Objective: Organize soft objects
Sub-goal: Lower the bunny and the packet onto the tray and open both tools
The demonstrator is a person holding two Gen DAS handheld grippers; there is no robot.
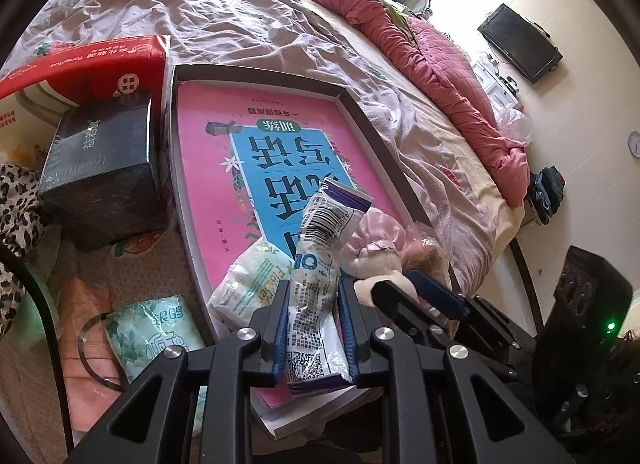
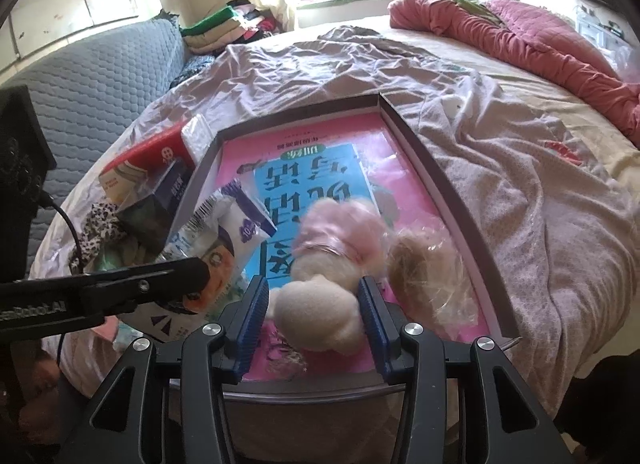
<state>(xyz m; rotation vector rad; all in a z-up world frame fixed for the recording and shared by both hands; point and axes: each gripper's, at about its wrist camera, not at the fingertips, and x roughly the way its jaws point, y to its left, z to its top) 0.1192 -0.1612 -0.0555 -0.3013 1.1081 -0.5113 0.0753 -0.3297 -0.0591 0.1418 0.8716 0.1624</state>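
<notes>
In the shallow box [image 1: 256,76] on the bed [image 2: 520,192], the right gripper [image 2: 312,304] loosely straddled a plush doll [image 2: 320,304] at lower centre and might drop it. The left gripper [image 1: 314,328] pinched a wipes packet [image 1: 316,284]. Only the left view showed the tissue packs [image 1: 152,332].

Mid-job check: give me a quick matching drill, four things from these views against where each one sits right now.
Things:
1. white packet
2. plush doll
3. black box
4. pink book

Places:
A. flat inside the shallow tray
B. between the right gripper jaws
C. on the bed outside the tray, beside the red pack
D. clamped in the left gripper

Pairs: 1-D, 2-B, 3-C, 4-A
</notes>
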